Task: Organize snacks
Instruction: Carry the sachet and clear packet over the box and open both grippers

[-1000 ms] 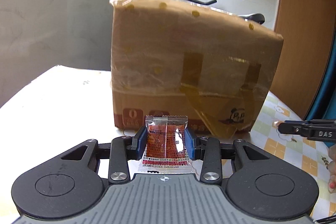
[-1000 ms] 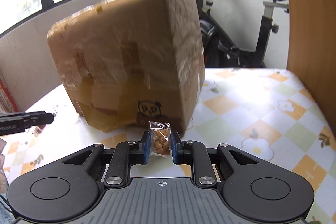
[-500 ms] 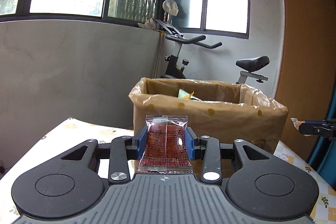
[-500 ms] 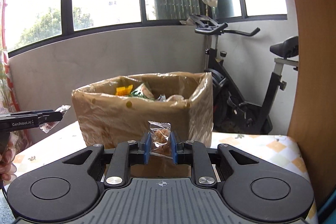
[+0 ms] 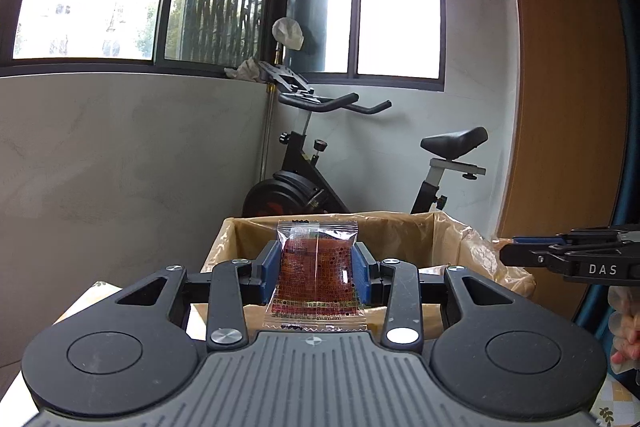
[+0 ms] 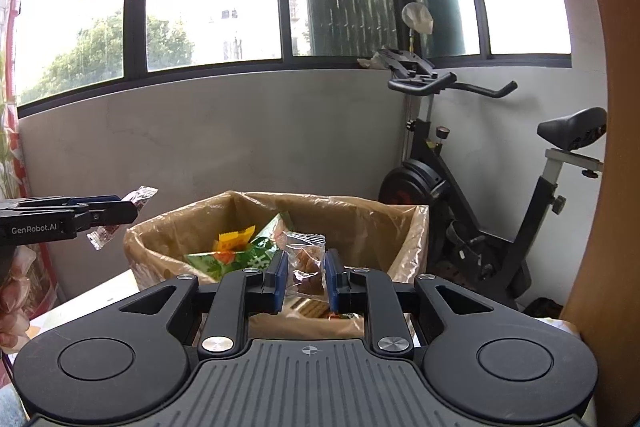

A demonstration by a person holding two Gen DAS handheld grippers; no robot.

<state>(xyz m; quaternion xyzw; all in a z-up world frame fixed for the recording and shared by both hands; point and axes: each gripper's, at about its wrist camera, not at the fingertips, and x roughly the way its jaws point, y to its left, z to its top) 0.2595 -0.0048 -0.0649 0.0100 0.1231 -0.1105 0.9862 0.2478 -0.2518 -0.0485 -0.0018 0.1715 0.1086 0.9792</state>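
1. Left gripper (image 5: 317, 269): black plastic linkage arms with flat blue pads. The jaws are clamped on the two side edges of the red packet. In the right wrist view it enters from the left edge as a slim black bar marked "GenRobot.AI" (image 6: 116, 212), beside the box's left side.
2. Red packet (image 5: 316, 273): flat, rectangular, clear glossy film with crimped serrated ends and dark red contents under fine print. It is held upright above the near rim of the box.
3. Cardboard box (image 6: 160, 247): open-topped, brown, lined with crinkled translucent tan plastic folded over its rim. It stands on the table. Inside lie a green printed pouch (image 6: 252, 253) and a yellow-orange wrapper (image 6: 236, 239).
4. Right gripper (image 6: 306, 275): same black build and blue pads. The jaws are closed on the clear packet.
5. Clear packet (image 6: 306, 263): small, transparent, wrinkled film with a crimped top and lumpy brown pieces inside. It is held upright over the box's open top, near its front rim.
6. Exercise bike (image 6: 480, 195): black frame, round flywheel, curved handlebars and padded saddle. It stands behind the box against the smooth grey wall.
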